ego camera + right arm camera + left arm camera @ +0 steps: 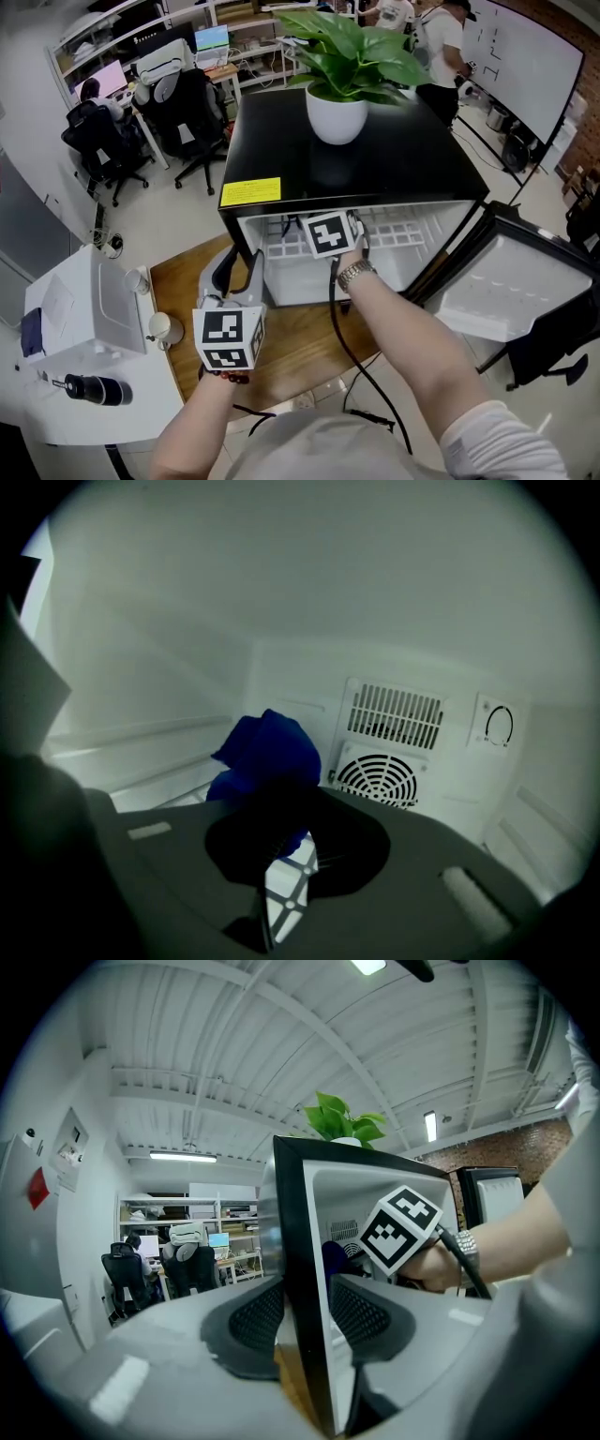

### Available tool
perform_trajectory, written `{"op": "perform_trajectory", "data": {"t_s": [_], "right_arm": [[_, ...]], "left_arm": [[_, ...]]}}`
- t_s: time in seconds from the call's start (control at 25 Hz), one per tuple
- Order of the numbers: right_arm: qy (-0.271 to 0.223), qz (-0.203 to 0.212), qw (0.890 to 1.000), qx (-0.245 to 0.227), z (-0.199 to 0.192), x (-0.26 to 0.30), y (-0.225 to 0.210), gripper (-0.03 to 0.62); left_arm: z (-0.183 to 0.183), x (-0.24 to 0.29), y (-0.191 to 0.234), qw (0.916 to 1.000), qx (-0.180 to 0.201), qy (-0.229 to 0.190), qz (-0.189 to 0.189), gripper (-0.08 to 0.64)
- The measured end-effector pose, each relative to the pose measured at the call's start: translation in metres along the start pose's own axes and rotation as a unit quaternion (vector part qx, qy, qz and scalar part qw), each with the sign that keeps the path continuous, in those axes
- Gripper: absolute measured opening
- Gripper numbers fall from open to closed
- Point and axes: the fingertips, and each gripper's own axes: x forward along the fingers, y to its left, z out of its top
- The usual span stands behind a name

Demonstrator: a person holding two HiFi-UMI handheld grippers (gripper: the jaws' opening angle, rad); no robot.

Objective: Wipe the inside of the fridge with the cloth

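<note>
The fridge (pixel 403 155) stands with its door (pixel 511 281) swung open to the right and a potted plant (pixel 337 103) on its black top. The left gripper (pixel 305 1314) is closed on the front edge of the fridge's left side wall (pixel 298 1241): one pad lies against the black outer face, the other against the white inner face. The right gripper (pixel 281 846) reaches inside the compartment, jaws closed on the blue cloth (pixel 267 752). The cloth bunches up beyond the jaw tips, above the white wire shelf (pixel 286 888) and near the rear wall. The rear wall carries a slotted vent (pixel 394 714), a round grille (pixel 377 778) and a dial (pixel 499 726).
</note>
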Motion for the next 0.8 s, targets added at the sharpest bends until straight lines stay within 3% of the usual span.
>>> {"op": "perform_trajectory", "data": {"t_s": [0.8], "right_arm": [[0.030,-0.065,0.997,0.036,-0.036,-0.028,-0.089,0.046]], "left_arm": [[-0.001,0.001,0.000,0.9999,-0.004,0.001,0.013,0.150]]}}
